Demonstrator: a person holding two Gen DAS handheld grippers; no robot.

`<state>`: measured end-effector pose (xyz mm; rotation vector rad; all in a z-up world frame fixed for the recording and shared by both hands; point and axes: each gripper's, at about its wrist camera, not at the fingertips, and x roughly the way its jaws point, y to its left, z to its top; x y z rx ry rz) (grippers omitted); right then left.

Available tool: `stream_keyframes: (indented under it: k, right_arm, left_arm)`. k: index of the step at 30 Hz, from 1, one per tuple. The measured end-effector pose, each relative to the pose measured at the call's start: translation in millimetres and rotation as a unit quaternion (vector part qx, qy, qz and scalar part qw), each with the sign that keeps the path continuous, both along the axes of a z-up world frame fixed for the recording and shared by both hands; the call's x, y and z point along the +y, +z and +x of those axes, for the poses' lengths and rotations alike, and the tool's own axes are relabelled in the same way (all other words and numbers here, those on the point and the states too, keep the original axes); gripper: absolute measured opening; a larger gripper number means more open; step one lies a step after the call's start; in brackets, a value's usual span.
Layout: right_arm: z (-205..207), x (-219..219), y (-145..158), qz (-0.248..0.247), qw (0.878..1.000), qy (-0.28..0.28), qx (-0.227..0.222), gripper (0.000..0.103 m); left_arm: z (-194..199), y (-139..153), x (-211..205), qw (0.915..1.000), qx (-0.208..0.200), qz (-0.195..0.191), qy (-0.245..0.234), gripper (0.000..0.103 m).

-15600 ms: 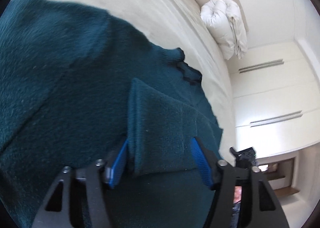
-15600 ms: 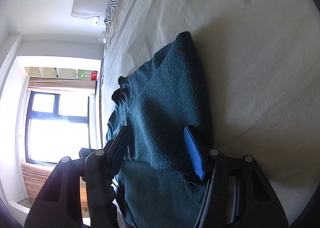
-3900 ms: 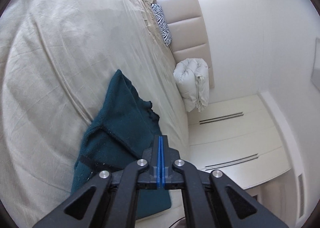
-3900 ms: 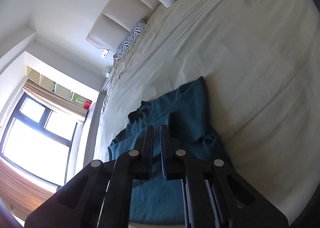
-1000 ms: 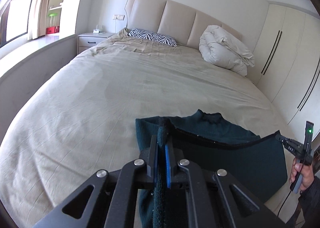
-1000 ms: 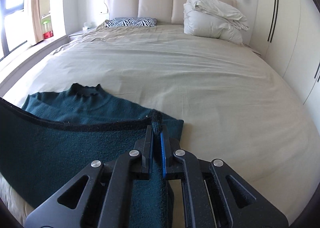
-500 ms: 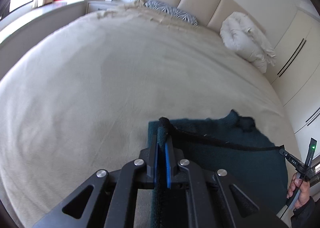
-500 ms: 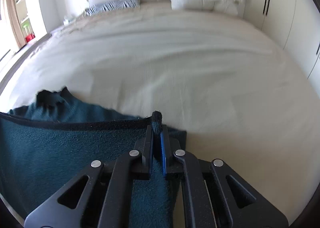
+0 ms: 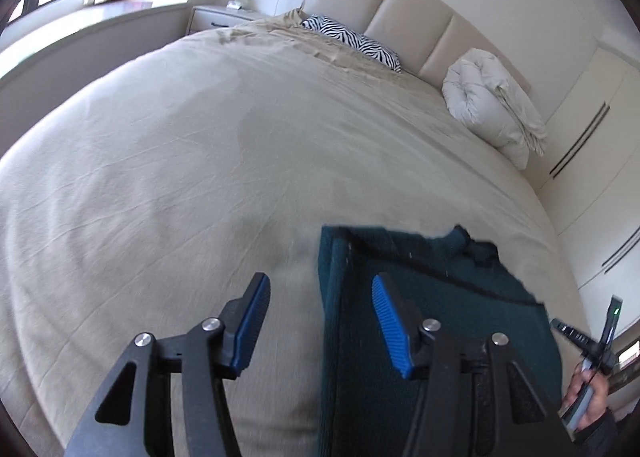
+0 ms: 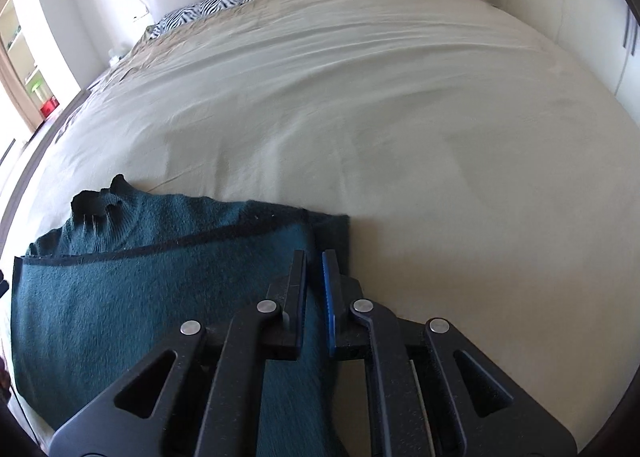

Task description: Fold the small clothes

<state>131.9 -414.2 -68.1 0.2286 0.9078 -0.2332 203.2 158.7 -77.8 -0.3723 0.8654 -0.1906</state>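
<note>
A dark teal knitted sweater [image 9: 432, 297] lies folded on the near part of the beige bed [image 9: 200, 161]; its bottom half is laid up over the chest, the hem just short of the collar [image 10: 96, 205]. My left gripper [image 9: 318, 289] is open and empty, straddling the sweater's left edge. My right gripper [image 10: 314, 261] has its jaws nearly together at the sweater's right edge [image 10: 320, 229]; the teal fabric runs between them, so it looks shut on the sweater.
A zebra pillow [image 9: 352, 41] and a rolled white duvet [image 9: 492, 105] lie at the padded headboard [image 9: 400, 13]. A nightstand [image 9: 220, 15] and window are far left, white wardrobes [image 9: 592, 161] right. The hand with the other gripper [image 9: 588, 389] shows low right.
Both grippers carried the sweater's hem forward and laid it down over the chest. My left gripper then opened and let go of the hem. The right gripper's jaws stay close together.
</note>
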Motion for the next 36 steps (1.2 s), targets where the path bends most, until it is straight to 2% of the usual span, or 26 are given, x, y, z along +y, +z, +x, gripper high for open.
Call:
stream_keyframes:
  k: [2, 5, 10, 19, 23, 27, 31, 36]
  right_arm:
    - [-13, 1, 5, 0.003, 1.000, -0.003, -0.007, 0.007]
    - [-35, 4, 11, 0.018, 1.000, -0.005, -0.015, 0.007]
    - [-67, 20, 1, 0.024, 1.000, 0.011, 0.007, 0.007]
    - [-112, 33, 2, 0.018, 0.999, 0.040, 0.002, 0.007]
    - [-111, 27, 7, 0.022, 0.999, 0.039, -0.001, 0.007]
    - [-102, 19, 21, 0.033, 0.999, 0.028, -0.028, 0.007]
    - [-70, 14, 26, 0.028, 0.999, 0.034, -0.032, 0.008]
    - [-25, 16, 17, 0.002, 0.999, 0.047, -0.005, 0.008]
  left_arm:
    - [-16, -1, -7, 0.9997, 0.000, 0.020, -0.011, 0.056]
    - [-37, -7, -11, 0.9994, 0.005, 0.030, -0.016, 0.056]
    - [-51, -26, -12, 0.9991, 0.032, 0.022, -0.017, 0.055]
    - [-60, -25, -8, 0.9994, 0.026, 0.025, 0.000, 0.050]
    - [-61, -22, -3, 0.9995, 0.021, 0.022, 0.010, 0.050]
    - [-60, -15, -1, 0.9998, 0.004, 0.014, 0.011, 0.050]
    - [-52, -11, -5, 0.9997, 0.001, 0.023, 0.007, 0.050]
    - [-39, -7, -11, 0.9996, -0.005, 0.028, 0.004, 0.050]
